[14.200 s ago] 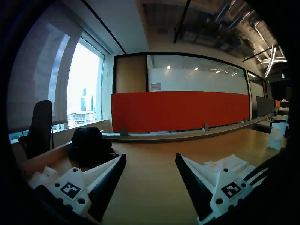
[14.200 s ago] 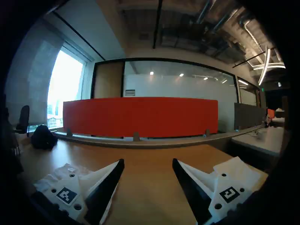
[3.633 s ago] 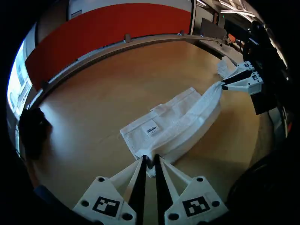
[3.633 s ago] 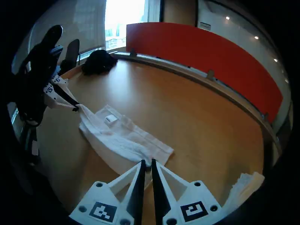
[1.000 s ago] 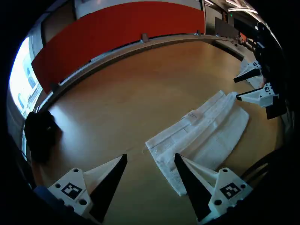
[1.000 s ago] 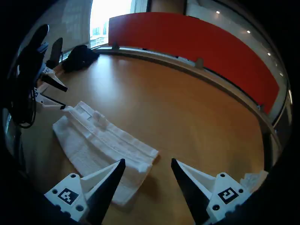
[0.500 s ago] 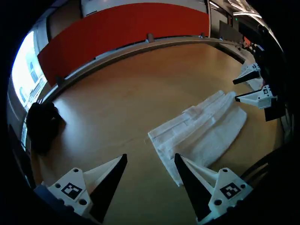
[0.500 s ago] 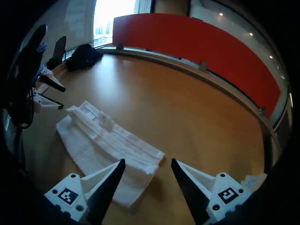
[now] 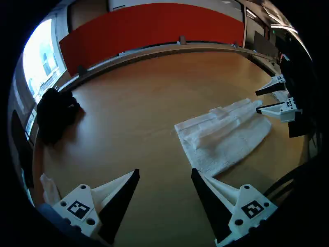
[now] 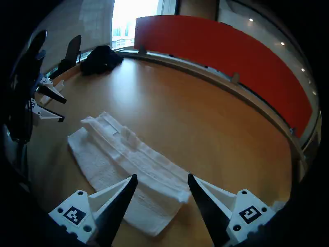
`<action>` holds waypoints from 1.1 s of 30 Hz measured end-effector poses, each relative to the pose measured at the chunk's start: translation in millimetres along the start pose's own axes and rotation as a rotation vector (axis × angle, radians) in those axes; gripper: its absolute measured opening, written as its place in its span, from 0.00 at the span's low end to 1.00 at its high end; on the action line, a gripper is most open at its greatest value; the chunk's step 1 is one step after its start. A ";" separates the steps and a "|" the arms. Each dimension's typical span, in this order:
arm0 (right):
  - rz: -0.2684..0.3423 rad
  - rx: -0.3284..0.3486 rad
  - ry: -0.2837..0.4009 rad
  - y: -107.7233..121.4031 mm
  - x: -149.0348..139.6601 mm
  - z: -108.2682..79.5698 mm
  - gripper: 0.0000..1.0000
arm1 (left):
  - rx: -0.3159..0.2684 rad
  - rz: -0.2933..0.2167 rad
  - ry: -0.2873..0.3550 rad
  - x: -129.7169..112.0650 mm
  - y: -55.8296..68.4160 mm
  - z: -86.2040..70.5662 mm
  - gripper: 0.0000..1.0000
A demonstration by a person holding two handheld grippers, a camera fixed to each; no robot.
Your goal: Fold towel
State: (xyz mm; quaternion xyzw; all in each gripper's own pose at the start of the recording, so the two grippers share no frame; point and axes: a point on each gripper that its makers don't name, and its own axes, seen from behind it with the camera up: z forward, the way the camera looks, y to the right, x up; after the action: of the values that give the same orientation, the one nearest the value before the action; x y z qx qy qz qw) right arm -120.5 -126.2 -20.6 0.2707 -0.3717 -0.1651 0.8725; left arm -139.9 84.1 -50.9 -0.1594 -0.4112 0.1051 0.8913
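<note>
We have let go: our left claw and right claw now gape wide, empty. The towel, folded lengthwise, lies right of centre on the counter, ready for another fold.

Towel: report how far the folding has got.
Done: the towel lies on the table folded lengthwise into a long strip. In hand: nothing; the left gripper and right gripper are both open, gripping nothing. Left, probably: folding it across its length.
</note>
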 end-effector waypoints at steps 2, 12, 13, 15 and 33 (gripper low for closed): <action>-0.007 0.009 0.000 -4.7 1.9 2.0 0.95 | 0.006 -0.014 -0.002 -5.9 -2.3 -4.4 0.94; -0.046 0.049 -0.002 -29.3 12.3 12.2 0.95 | 0.032 -0.091 -0.009 -35.5 -10.6 -24.4 0.94; -0.048 0.051 -0.001 -31.2 13.3 12.7 0.95 | 0.034 -0.095 -0.009 -37.3 -11.2 -25.5 0.94; -0.051 0.057 0.000 -35.0 15.1 13.7 0.95 | 0.039 -0.105 -0.009 -41.0 -12.5 -27.8 0.94; -0.072 0.080 -0.020 -56.7 10.9 23.9 0.95 | 0.060 -0.153 -0.014 -65.2 -14.4 -43.2 0.94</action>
State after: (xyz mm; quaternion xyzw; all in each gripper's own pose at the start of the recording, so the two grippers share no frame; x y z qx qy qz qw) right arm -135.7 -185.2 -34.4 0.3168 -0.3766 -0.1840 0.8509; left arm -147.6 41.4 -117.6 -0.1001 -0.4250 0.0503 0.8982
